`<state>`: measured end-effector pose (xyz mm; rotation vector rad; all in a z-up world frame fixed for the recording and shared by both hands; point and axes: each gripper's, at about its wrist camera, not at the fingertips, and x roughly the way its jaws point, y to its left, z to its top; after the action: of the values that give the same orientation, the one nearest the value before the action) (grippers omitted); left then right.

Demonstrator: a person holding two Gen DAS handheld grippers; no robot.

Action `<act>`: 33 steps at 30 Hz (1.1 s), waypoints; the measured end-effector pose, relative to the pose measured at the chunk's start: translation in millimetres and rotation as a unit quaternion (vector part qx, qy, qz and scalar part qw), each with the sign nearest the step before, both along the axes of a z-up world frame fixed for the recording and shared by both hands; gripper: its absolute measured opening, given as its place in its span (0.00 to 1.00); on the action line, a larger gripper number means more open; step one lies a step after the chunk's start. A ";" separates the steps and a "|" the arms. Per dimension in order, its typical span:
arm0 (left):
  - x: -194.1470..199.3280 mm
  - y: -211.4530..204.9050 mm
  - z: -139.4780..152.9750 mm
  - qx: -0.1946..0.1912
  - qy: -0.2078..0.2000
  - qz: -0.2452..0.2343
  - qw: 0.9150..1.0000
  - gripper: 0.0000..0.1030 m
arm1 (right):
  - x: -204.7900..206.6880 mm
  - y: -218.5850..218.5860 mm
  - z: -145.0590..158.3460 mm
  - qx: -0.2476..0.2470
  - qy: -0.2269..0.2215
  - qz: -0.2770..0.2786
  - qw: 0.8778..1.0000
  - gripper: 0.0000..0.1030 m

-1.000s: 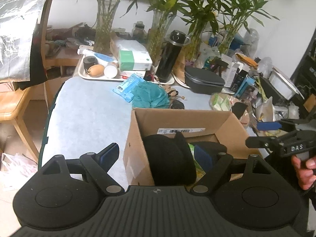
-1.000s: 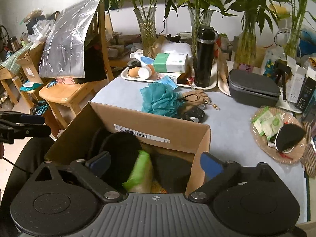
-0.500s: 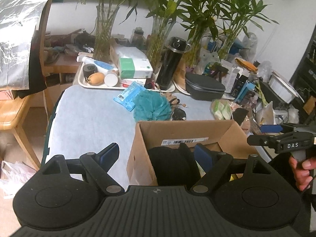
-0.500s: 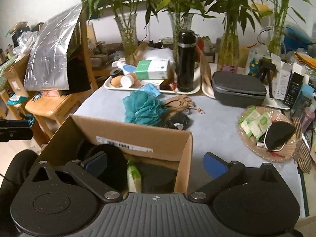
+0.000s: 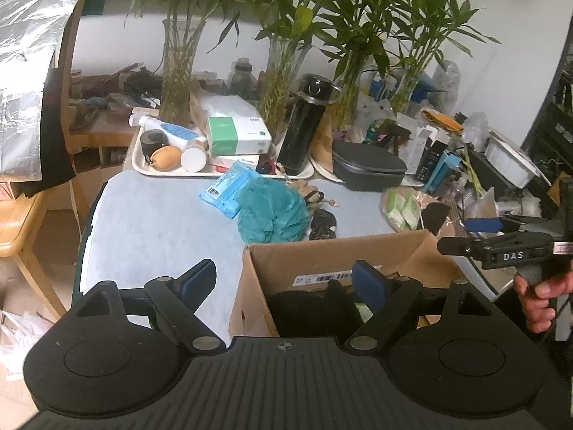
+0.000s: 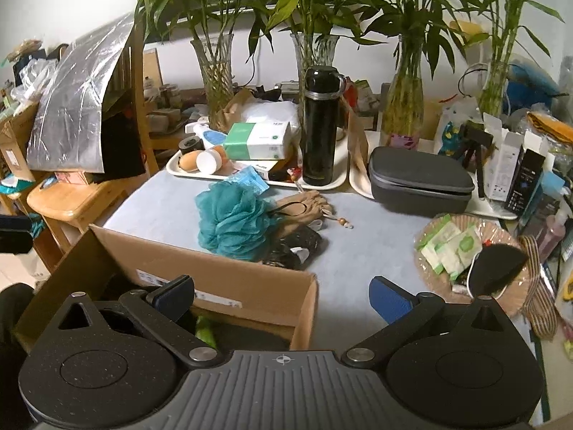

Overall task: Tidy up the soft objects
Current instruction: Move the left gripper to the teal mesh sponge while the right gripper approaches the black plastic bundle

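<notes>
Teal bath pouf (image 6: 231, 224): one, on the blue-grey table (image 6: 358, 247) just beyond the box's far wall, touching the tan gloves.
Tan gloves (image 6: 304, 208): one bunched heap; count unclear.
Dark lacy item (image 6: 295, 245): one, beside the pouf; too crumpled to name.
Cardboard box (image 6: 229, 283): one, open-topped; inside, a black soft item (image 5: 308, 308) and a green scrap (image 6: 205, 329), both largely hidden behind the gripper bodies.
Left gripper (image 5: 284, 279): jaws wide apart, nothing between them, straddling the box's left wall.
Right gripper (image 6: 283, 292): jaws spread, empty, straddling the box's right corner.
Hand (image 5: 542, 299): one, cut off at the frame edge, on the right gripper's handle.
Glass vases: four, with bamboo.
</notes>
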<state>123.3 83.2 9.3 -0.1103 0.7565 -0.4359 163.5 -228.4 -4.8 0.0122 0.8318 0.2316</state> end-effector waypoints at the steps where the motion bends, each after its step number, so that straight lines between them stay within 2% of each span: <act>1: 2.0 -0.4 -0.8 -0.001 0.000 0.000 1.000 0.81 | 2.5 -1.4 -1.7 0.000 0.001 0.001 1.000 1.00; 10: 23.0 -0.1 -9.1 -0.012 0.003 -0.001 1.000 0.81 | 34.1 -17.4 -19.9 -0.005 0.001 -0.015 1.000 1.00; 17: 41.0 3.4 -16.3 -0.022 0.003 0.000 1.000 0.81 | 62.4 -27.2 -38.5 0.001 0.021 -0.022 1.000 1.00; 23: 57.8 2.8 -21.9 -0.019 0.006 -0.008 1.000 0.81 | 86.4 -28.5 -46.4 0.015 0.025 0.002 1.000 1.00; 33: 83.3 4.8 -30.7 -0.035 -0.003 -0.023 0.999 0.81 | 127.6 -32.4 -68.9 0.041 0.048 0.033 0.997 1.00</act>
<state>206.5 88.0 -21.3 -0.1573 0.7386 -0.5060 291.1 -260.7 -73.7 0.0743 0.9183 0.3290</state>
